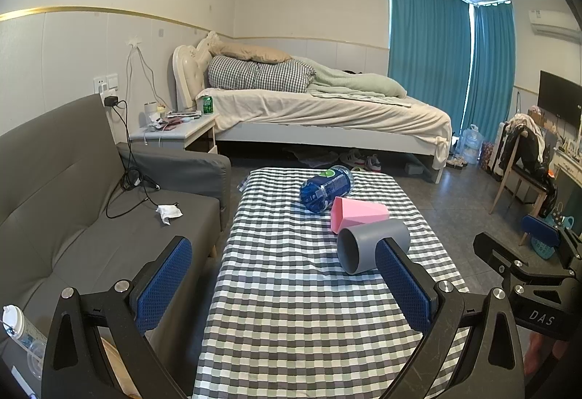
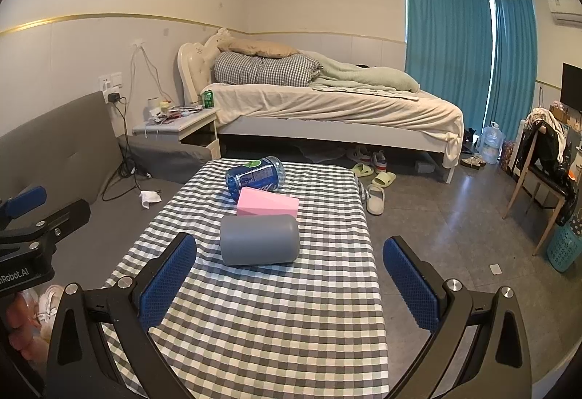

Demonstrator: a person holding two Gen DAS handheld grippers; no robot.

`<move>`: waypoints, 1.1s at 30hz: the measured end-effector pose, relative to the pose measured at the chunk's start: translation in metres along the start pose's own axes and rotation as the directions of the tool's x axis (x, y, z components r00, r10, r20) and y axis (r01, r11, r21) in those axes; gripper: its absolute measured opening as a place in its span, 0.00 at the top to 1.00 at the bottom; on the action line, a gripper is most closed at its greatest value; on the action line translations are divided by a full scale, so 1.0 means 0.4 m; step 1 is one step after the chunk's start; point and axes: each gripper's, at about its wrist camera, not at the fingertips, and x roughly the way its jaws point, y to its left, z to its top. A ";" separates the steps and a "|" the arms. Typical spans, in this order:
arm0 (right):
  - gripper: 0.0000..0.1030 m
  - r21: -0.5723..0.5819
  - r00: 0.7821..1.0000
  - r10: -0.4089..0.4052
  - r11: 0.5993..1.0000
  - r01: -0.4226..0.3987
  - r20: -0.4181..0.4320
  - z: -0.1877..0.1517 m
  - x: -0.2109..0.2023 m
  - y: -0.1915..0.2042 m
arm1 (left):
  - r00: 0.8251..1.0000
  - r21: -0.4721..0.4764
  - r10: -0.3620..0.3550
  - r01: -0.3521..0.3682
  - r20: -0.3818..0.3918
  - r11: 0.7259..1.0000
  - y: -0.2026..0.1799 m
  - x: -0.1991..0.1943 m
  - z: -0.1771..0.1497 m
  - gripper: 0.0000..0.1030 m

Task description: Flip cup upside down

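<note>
A grey cup [image 1: 367,244] lies on its side on the checked tablecloth [image 1: 291,289], mouth toward the left; it also shows in the right wrist view [image 2: 259,239]. Behind it lie a pink cup [image 1: 358,213] [image 2: 267,206] and a blue bottle [image 1: 326,189] [image 2: 254,177], both on their sides. My left gripper [image 1: 287,260] is open and empty, its right finger just in front of the grey cup. My right gripper [image 2: 291,257] is open and empty, a little short of the grey cup.
A grey sofa [image 1: 72,198] stands left of the table. A bed [image 1: 327,107] and a nightstand [image 1: 174,133] stand behind. A chair [image 1: 523,173] and slippers [image 2: 378,188] are on the floor to the right.
</note>
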 end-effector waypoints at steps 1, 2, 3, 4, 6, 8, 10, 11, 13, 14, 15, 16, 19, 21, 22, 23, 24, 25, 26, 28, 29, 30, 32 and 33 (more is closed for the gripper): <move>0.00 0.000 1.000 0.000 1.000 0.000 -0.001 0.000 0.000 0.000 | 1.000 0.000 0.001 -0.001 0.000 1.000 0.000 0.000 0.000 0.00; 0.00 0.000 1.000 0.000 1.000 0.000 0.000 0.000 0.000 0.000 | 1.000 0.001 0.001 -0.001 0.000 1.000 0.000 0.000 0.000 0.00; 0.00 0.000 1.000 0.000 1.000 0.000 0.001 0.000 0.000 0.000 | 1.000 0.000 0.001 -0.001 0.000 1.000 0.000 0.000 0.000 0.00; 0.00 0.000 1.000 0.000 1.000 0.000 0.000 0.001 0.000 0.000 | 1.000 0.000 0.001 -0.001 0.000 1.000 0.000 0.000 0.000 0.00; 0.00 0.001 1.000 0.000 1.000 0.000 -0.001 0.001 0.000 0.000 | 1.000 -0.001 0.001 -0.001 0.000 1.000 0.000 0.001 0.000 0.00; 0.00 0.001 1.000 0.000 1.000 0.000 -0.002 0.000 0.000 0.002 | 1.000 0.000 0.001 -0.001 0.000 1.000 0.000 0.001 0.000 0.00; 0.00 0.001 1.000 0.001 1.000 -0.001 -0.002 0.000 0.001 0.001 | 1.000 0.001 0.000 0.000 0.000 1.000 0.000 0.001 0.000 0.00; 0.00 0.001 1.000 0.001 1.000 -0.001 -0.001 0.000 0.001 0.001 | 1.000 0.001 0.000 0.000 0.000 1.000 0.000 0.001 0.000 0.00; 0.00 0.002 1.000 0.001 1.000 -0.001 -0.003 0.000 0.001 0.001 | 1.000 0.000 0.000 0.000 0.000 1.000 0.000 0.001 0.000 0.00; 0.00 0.002 1.000 0.001 1.000 -0.001 -0.002 0.000 0.001 0.001 | 1.000 0.001 0.000 0.000 0.000 1.000 0.000 0.001 0.000 0.00; 0.00 0.002 1.000 0.000 1.000 0.000 -0.002 0.000 0.000 0.001 | 1.000 0.001 0.001 -0.001 0.001 1.000 0.000 0.001 0.000 0.00; 0.00 0.002 1.000 0.001 1.000 -0.001 -0.002 0.000 0.001 0.001 | 1.000 0.001 0.001 -0.001 0.000 1.000 -0.001 0.001 0.000 0.00; 0.00 0.002 1.000 0.000 1.000 0.000 -0.002 0.001 0.001 0.001 | 1.000 0.000 0.001 -0.001 0.000 1.000 -0.001 0.001 0.000 0.00; 0.00 0.002 1.000 0.001 1.000 -0.001 -0.002 0.000 0.000 0.001 | 1.000 0.001 0.001 -0.001 0.000 1.000 -0.001 0.000 0.000 0.00; 0.00 0.002 1.000 0.001 1.000 -0.001 -0.002 0.000 0.000 0.001 | 1.000 0.001 0.001 -0.001 0.000 1.000 0.000 0.000 0.000 0.00; 0.00 0.001 1.000 0.001 1.000 -0.001 -0.002 0.000 0.001 0.002 | 1.000 0.001 0.001 -0.001 0.000 1.000 -0.001 0.000 0.000 0.00; 0.00 0.001 1.000 0.001 1.000 -0.001 -0.002 0.000 0.000 0.001 | 1.000 0.001 0.001 -0.001 0.001 1.000 -0.001 0.000 0.000 0.00; 0.00 0.002 1.000 0.001 1.000 -0.001 -0.002 0.000 0.000 0.001 | 1.000 0.001 0.001 -0.001 0.000 1.000 -0.001 0.000 0.001 0.00; 0.00 0.002 1.000 0.001 1.000 -0.001 -0.002 0.000 0.001 0.001 | 1.000 0.002 0.001 -0.001 0.000 1.000 -0.001 0.000 0.001 0.00; 0.00 0.002 1.000 0.001 1.000 -0.001 -0.002 0.000 0.001 0.000 | 1.000 0.001 0.001 -0.001 -0.002 1.000 -0.001 0.000 0.000 0.00; 0.00 0.004 1.000 0.002 1.000 -0.002 -0.005 -0.001 0.001 0.001 | 1.000 0.002 0.001 -0.001 -0.006 1.000 -0.003 0.000 -0.001 0.00; 0.00 0.006 1.000 0.005 1.000 -0.005 -0.007 0.001 0.001 -0.001 | 1.000 0.004 -0.001 0.001 -0.010 1.000 -0.006 0.001 -0.002 0.00; 0.00 0.006 1.000 0.007 1.000 -0.007 -0.016 -0.001 0.004 0.002 | 1.000 0.005 -0.004 0.004 -0.018 1.000 -0.005 0.002 -0.001 0.00; 0.00 0.004 1.000 0.004 1.000 -0.004 -0.022 -0.002 0.004 0.002 | 1.000 0.004 -0.007 0.008 -0.020 1.000 -0.005 0.004 0.001 0.00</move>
